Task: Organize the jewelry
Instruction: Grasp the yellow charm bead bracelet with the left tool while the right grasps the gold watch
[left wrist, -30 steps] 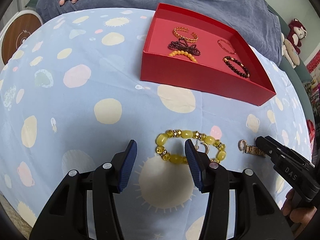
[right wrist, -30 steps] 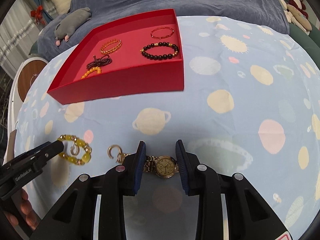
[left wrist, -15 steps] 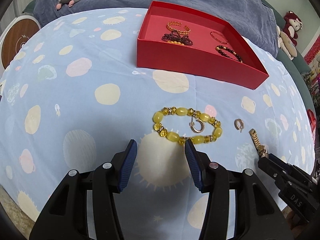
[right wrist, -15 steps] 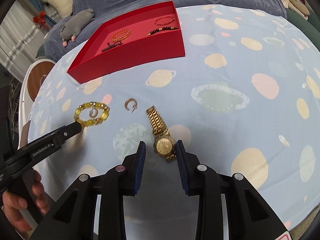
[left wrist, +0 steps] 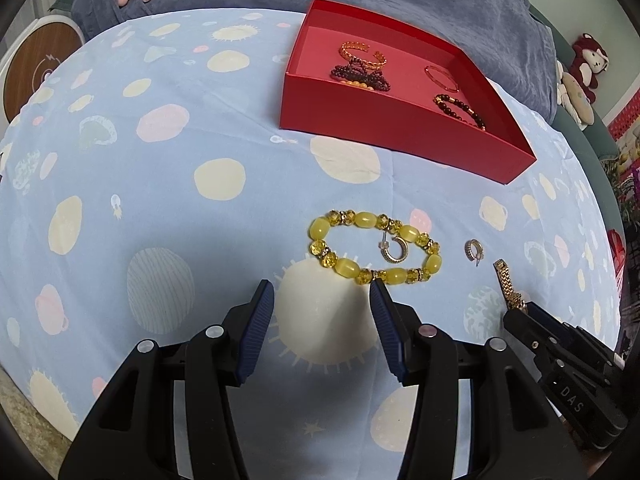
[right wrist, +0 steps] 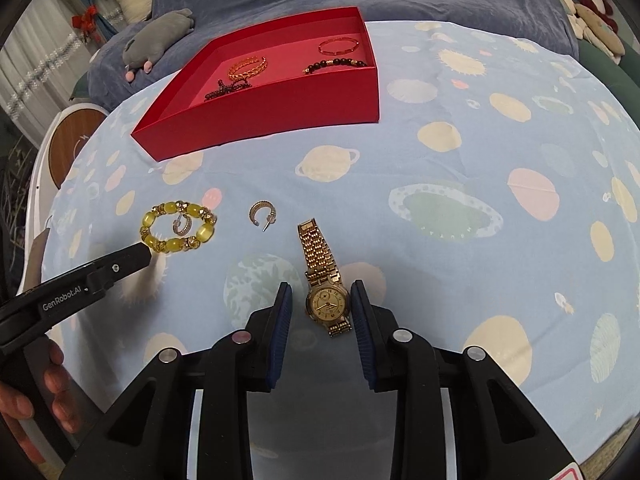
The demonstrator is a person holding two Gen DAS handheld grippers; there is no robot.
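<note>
Planet-print cloth covered the tabletop (right wrist: 460,128). Several bracelets already lay in the red box (right wrist: 280,92) at the far side. Left out were the yellow bracelet (left wrist: 374,248), two earrings (right wrist: 263,213) and watch (right wrist: 326,280); both tools, left (left wrist: 320,300) and right (right wrist: 320,304), were released, holding nothing.

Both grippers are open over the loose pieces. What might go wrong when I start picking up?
1. One hoop earring lies inside the yellow bead bracelet; the left gripper may drag both or drop the earring.
2. The gold watch lies flat with its band stretched out; the right gripper may pinch only the face, so the band swings or slips.
3. The other hoop earring is small, easy to nudge.
</note>
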